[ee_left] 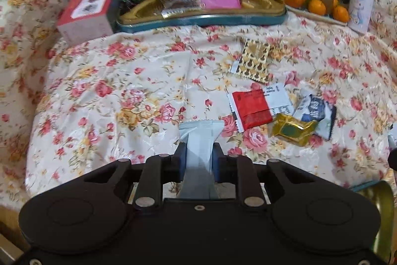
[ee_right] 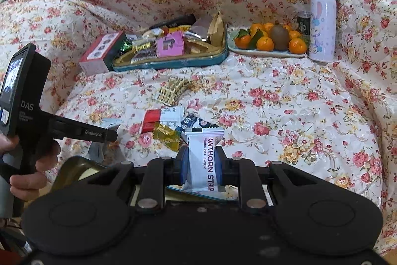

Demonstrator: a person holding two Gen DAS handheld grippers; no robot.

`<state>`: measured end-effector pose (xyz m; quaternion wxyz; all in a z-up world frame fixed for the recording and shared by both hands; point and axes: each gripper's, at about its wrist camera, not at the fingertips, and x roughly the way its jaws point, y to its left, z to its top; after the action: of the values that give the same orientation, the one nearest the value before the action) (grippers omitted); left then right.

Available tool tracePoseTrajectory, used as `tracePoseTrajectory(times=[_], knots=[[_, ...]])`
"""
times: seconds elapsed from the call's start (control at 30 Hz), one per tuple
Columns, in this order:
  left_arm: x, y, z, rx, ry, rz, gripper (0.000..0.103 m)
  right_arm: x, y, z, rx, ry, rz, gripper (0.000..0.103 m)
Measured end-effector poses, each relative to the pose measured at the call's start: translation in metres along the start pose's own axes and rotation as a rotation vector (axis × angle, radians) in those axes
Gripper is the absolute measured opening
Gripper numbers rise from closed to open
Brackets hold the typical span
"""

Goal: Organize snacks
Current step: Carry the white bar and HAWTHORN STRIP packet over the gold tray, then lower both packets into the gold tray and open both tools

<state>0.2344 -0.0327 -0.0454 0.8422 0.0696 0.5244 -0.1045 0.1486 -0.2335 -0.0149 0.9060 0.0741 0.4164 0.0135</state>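
Now both squeezed shut: left hand-held gripper (ee_left: 198,153) on a pale packet (ee_left: 199,140), right hand-held gripper (ee_right: 201,160) on a hawthorn strip (ee_right: 202,160), low over the flowery cloth (ee_right: 285,103). Light, thin, crinkly, slippery wrappers; best pinched mid-body, gently.

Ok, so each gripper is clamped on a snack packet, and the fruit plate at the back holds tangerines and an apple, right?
Not quite: the brown fruit among the tangerines on the plate is a kiwi, not an apple, as the right wrist view shows. The rest holds: left gripper and right gripper each clamp a packet.
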Motion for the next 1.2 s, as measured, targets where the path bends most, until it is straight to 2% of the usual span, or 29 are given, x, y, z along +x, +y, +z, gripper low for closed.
tracePoseTrajectory(times=[0.13,0.27,0.4,0.8,1.2], knots=[[-0.028,-0.005,-0.006,-0.008,-0.041,0.037,0.027,-0.017,0.002,-0.001,0.009,-0.029,0.005,0.022],[-0.052,-0.004,-0.013,-0.039,-0.060,0.011,0.027,-0.033,0.005,-0.006,0.017,-0.051,0.018,0.022],[-0.072,-0.002,-0.028,-0.055,-0.069,0.016,0.027,-0.047,0.009,-0.015,0.025,-0.062,0.031,0.022],[-0.096,0.013,-0.082,-0.123,-0.016,-0.033,0.027,-0.063,0.024,-0.053,0.017,-0.011,0.065,0.022],[-0.096,-0.006,-0.129,-0.103,0.059,0.009,0.027,-0.066,0.050,-0.088,-0.038,0.060,0.084,0.022]])
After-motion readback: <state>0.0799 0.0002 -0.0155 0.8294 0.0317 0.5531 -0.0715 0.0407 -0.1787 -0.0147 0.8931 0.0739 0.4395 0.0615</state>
